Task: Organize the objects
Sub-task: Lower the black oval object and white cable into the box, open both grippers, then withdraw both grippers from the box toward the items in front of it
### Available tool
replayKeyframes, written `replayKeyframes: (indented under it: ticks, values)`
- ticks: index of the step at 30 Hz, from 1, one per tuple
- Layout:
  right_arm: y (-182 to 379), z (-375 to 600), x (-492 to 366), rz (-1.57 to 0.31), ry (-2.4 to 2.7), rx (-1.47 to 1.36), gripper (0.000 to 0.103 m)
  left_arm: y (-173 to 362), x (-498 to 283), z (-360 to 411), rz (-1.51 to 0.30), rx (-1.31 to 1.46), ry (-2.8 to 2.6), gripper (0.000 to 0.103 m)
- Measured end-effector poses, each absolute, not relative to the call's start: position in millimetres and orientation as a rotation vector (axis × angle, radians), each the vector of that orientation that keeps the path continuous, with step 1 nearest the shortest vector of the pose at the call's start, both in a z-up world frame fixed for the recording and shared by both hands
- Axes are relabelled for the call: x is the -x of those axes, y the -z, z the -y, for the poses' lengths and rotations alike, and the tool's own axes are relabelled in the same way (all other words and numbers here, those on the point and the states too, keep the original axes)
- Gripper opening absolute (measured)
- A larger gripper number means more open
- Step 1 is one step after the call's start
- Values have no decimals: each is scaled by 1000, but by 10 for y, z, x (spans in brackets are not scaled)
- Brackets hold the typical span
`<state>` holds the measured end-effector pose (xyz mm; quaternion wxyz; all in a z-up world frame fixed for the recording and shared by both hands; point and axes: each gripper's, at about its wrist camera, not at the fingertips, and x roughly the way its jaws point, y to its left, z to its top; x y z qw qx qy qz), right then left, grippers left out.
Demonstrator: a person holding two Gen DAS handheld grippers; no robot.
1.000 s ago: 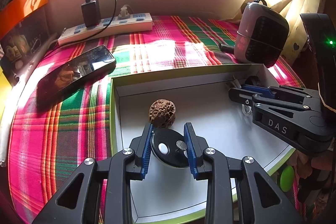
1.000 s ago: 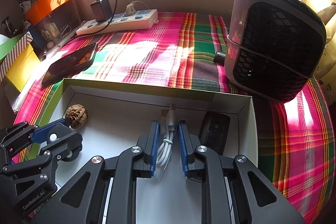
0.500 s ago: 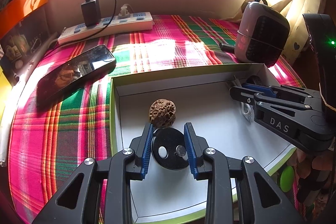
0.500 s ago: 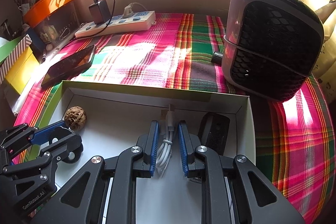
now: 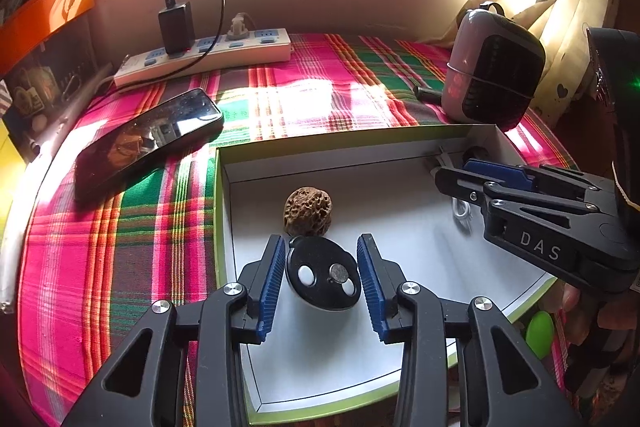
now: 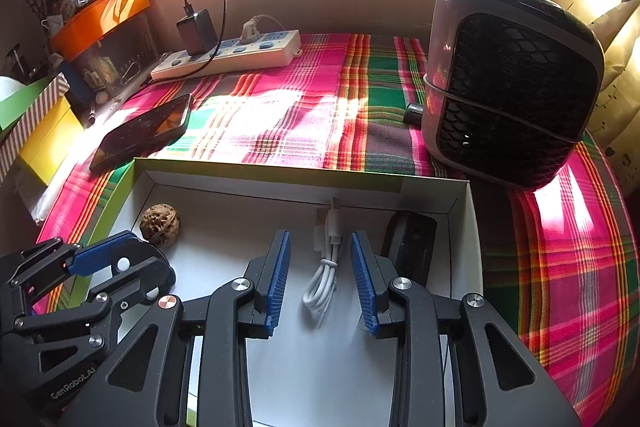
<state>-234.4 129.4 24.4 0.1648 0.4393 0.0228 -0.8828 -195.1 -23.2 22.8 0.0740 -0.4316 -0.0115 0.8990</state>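
A shallow white box with a green rim (image 5: 218,227) sits on the plaid cloth. In the left wrist view my left gripper (image 5: 320,251) has its jaws opening around a black round disc (image 5: 322,277) that lies on the box floor, the pads just off its sides. A brown walnut (image 5: 307,211) rests right beyond the disc. In the right wrist view my right gripper (image 6: 320,239) is opening too. A coiled white cable (image 6: 326,267) lies on the floor between its pads, with a gap on each side. Beside the cable lies a black block (image 6: 412,247).
A dark phone (image 5: 148,139) lies left of the box on the cloth. A white power strip (image 5: 204,57) with a black charger runs along the back wall. A grey fan heater (image 6: 512,87) stands at the box's right rear corner. Orange and yellow boxes (image 6: 100,21) crowd the left edge.
Both grippers have spread their jaws. The disc has left the left pads and settled on the box floor. The cable has come free of the right pads. Neither hand has shifted.
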Motion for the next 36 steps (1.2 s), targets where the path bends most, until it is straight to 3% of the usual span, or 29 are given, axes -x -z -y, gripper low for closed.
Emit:
replayKeyframes:
  ticks: [28, 36]
  values:
    - [-696, -1534, 1435, -72, 2622, -1077, 33, -560, 1123, 346, 108, 1174, -2747, 36]
    - [-704, -1641, 1145, -74, 2649, -1053, 39, -501, 880, 530, 185, 1189, -2762, 36]
